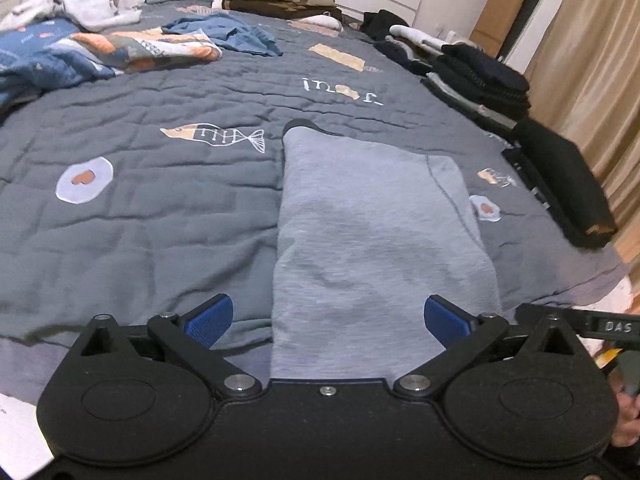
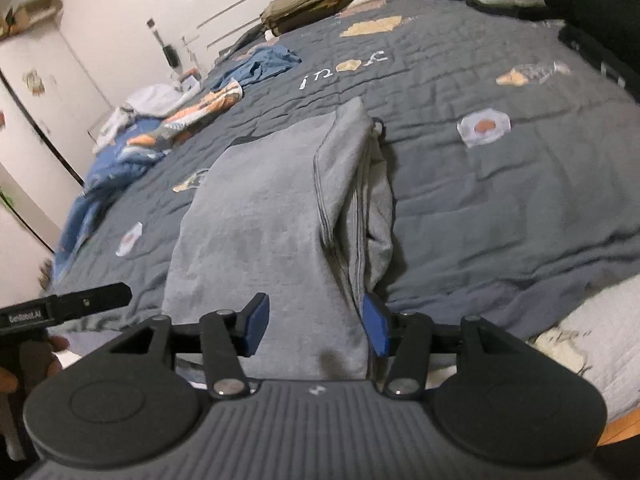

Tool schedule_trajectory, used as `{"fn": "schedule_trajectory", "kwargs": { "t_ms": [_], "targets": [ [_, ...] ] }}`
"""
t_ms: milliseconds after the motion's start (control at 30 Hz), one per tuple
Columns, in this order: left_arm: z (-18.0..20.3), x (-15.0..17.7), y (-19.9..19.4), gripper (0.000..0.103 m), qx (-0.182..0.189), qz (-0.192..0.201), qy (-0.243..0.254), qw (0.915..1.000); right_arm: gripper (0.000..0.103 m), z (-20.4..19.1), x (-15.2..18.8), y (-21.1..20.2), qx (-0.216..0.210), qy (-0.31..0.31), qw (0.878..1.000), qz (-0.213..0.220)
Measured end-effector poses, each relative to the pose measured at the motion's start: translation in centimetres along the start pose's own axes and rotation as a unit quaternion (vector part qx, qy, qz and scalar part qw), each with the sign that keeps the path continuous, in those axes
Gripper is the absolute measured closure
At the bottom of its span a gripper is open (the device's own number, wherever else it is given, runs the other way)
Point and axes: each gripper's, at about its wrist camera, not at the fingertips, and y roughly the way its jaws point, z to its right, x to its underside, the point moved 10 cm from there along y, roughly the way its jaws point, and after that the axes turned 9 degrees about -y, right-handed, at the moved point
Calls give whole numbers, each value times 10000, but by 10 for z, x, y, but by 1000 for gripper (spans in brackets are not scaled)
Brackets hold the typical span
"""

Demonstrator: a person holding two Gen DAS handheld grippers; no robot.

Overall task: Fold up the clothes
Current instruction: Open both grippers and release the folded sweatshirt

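One grey garment [image 1: 372, 240] folded long, flat on quilt [image 1: 140, 208] | both tools [image 1: 328, 322] [image 2: 316, 322] apart, empty

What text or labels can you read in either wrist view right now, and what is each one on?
"DAS": white letters on the black bar of the right gripper, cut off at the frame edge.
"GenRobot.AI": white print on the black bar of the left gripper, slightly blurred.
White stitched lettering on the grey quilt: decorative, seen upside down, not readable.
Stickers on the white wardrobe door: too blurred to read.
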Motion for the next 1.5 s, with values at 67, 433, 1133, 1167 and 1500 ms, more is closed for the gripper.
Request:
{"fn": "schedule_trajectory", "kwargs": {
  "t_ms": [67,433,1133,1167,1500],
  "targets": [
    [-1,-1,0,0,-84,10,10,10000,51,-5,-2,-1,89,-120,9999,-67],
    [-5,-7,-5,0,-504,105,315,9982,49,-25,-14,-6,120,-116,9997,-201],
    [2,1,-10,0,-871,-152,806,9928,49,-43,-15,3,243,-414,9969,-629],
    [2,2,-10,0,-859,-174,804,9929,49,-43,-15,3,249,-418,9967,-643],
    [6,12,-5,0,-733,-460,784,9932,49,-39,-18,-6,405,-334,9962,-690]
  ]
}}
